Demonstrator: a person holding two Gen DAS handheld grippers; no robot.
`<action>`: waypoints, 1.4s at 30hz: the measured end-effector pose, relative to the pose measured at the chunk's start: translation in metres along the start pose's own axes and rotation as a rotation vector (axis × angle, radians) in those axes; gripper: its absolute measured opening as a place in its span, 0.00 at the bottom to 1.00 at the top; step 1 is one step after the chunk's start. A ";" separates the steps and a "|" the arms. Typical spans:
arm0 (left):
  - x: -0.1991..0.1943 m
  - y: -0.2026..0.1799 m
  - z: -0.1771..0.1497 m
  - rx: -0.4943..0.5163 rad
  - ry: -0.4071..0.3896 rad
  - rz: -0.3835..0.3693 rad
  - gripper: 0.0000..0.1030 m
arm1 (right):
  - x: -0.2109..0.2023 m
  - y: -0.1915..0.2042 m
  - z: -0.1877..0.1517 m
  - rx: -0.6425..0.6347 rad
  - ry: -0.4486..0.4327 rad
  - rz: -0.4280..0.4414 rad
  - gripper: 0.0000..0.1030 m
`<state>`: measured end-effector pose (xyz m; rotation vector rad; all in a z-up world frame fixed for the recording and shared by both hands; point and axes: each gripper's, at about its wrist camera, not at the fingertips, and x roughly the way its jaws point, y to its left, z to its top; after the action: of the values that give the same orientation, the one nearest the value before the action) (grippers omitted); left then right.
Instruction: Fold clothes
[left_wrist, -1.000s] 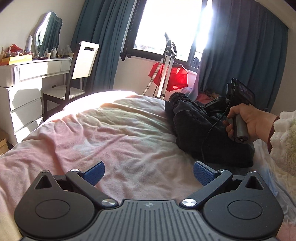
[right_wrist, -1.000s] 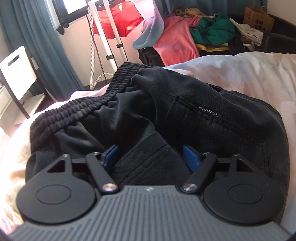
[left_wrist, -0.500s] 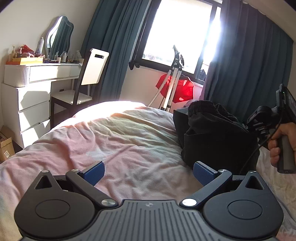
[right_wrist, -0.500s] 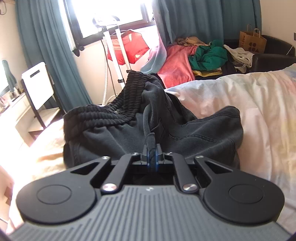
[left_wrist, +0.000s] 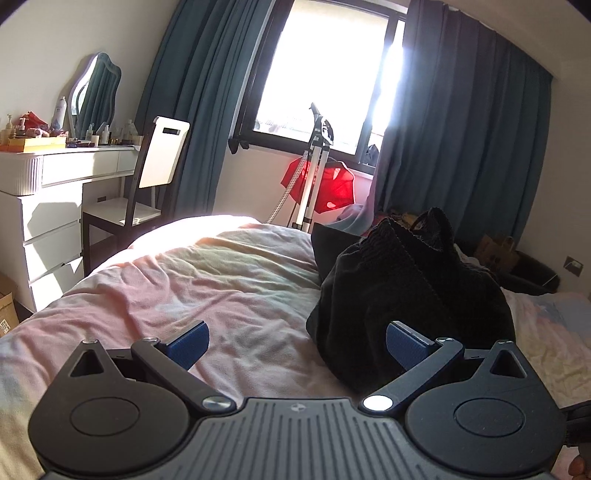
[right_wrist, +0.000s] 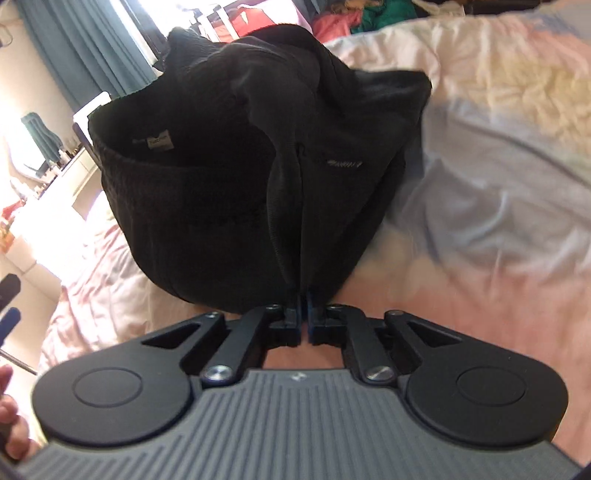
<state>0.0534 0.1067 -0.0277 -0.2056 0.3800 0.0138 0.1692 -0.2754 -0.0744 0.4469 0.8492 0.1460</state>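
Note:
Black pants (left_wrist: 406, 288) with an elastic waistband lie bunched on the pink bedspread (left_wrist: 184, 288), right of centre in the left wrist view. My left gripper (left_wrist: 295, 343) is open and empty, low over the bed, its right finger beside the pants. In the right wrist view my right gripper (right_wrist: 303, 317) is shut on a fold of the black pants (right_wrist: 240, 166), which hang bunched in front of it above the bed (right_wrist: 480, 184).
A white dresser (left_wrist: 48, 206) with a mirror and a white-backed chair (left_wrist: 147, 184) stand at the left. A steamer stand (left_wrist: 314, 173) with a red garment is by the window. A pile of clothes (right_wrist: 354, 22) lies beyond the bed.
My right gripper closed on the pants and has pulled them up and toward me. My left gripper has swung right, closer to the pants. The right hand has left the left view.

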 end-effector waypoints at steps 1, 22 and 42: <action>-0.003 -0.004 -0.002 0.012 0.004 0.001 1.00 | -0.006 -0.002 -0.003 0.010 -0.007 0.010 0.04; 0.115 -0.099 0.051 0.190 0.085 0.092 0.97 | -0.095 -0.032 0.001 -0.024 -0.302 0.106 0.07; 0.081 -0.079 0.050 0.222 0.075 0.033 0.15 | -0.075 -0.051 0.008 -0.024 -0.322 0.070 0.07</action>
<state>0.1508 0.0370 0.0035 0.0198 0.4560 -0.0039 0.1233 -0.3461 -0.0402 0.4633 0.5158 0.1443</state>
